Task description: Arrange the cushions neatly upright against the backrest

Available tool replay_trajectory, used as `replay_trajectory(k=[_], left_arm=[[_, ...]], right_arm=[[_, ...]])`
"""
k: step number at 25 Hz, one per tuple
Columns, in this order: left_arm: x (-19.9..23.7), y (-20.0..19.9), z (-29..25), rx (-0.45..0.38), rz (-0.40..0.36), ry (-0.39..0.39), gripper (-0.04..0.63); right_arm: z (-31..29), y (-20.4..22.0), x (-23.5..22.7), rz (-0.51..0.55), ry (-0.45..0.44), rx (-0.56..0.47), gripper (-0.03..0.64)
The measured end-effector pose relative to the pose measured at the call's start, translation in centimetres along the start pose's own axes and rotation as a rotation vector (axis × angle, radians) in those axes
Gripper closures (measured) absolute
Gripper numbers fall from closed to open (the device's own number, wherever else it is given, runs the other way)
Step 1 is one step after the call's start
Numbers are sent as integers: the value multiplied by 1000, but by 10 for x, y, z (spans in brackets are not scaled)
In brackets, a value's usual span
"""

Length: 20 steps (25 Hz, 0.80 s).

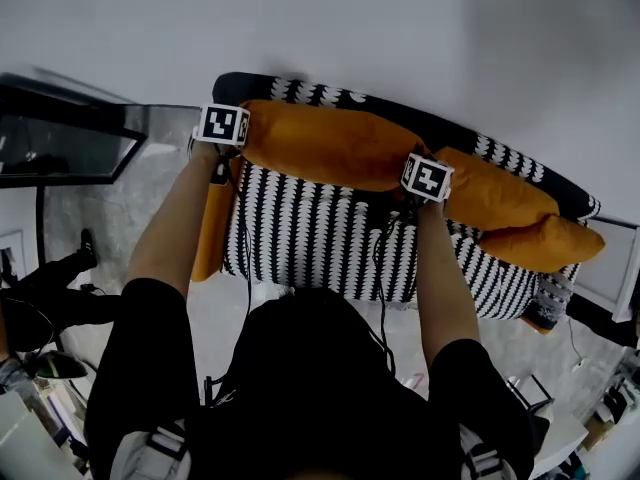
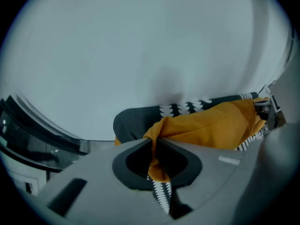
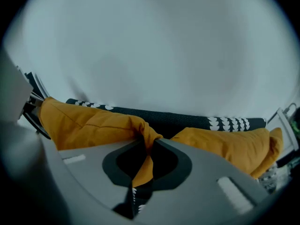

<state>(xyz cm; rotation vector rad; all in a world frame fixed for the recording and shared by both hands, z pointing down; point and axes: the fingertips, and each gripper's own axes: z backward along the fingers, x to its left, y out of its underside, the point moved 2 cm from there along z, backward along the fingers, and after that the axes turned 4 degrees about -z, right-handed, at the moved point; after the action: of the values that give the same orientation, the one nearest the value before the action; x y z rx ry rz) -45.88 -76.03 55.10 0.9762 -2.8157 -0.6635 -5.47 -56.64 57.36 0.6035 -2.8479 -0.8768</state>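
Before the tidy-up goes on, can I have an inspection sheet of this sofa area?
Surface: sofa seat, black-and-white pattern, mostly bare.
Job's things: held cushion lies along the backrest; second cushion and third cushion sit at the right end.
Clutter: desk oddments, lower right.
Grippers: left gripper and right gripper each shut on a corner of the held cushion.
Cables: dark cable below the right gripper.
Surroundings: white wall; glass table at left.

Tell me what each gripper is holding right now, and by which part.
Both hold the same orange cushion. The left gripper pinches a bunched corner at its left end, and the right gripper pinches a bunched corner at its right end.
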Motion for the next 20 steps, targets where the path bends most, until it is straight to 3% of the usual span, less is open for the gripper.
replay_trajectory(k=[3,9,13,17,19,20], left_arm=[[7,23,-23,66,-23,-94,561],[-7,35,-40,-37,-94,-136,555],[0,34,-28,-84,-106,-195,506],[10,28,1,-194,-194,-296,443],[9,28,17,-232,-179,-299,437],[8,28,25,-254,-156,-299,436]], right_arm=[[-15,5,9,75,24,25,584],[-30,21,5,135,113,-23,583],[-21,17,1,42,72,-68,580],[5,11,-12,-10,100,-158,500],[23,10,-11,-30,88,-206,474],[34,9,-9,-39,80,-234,492]])
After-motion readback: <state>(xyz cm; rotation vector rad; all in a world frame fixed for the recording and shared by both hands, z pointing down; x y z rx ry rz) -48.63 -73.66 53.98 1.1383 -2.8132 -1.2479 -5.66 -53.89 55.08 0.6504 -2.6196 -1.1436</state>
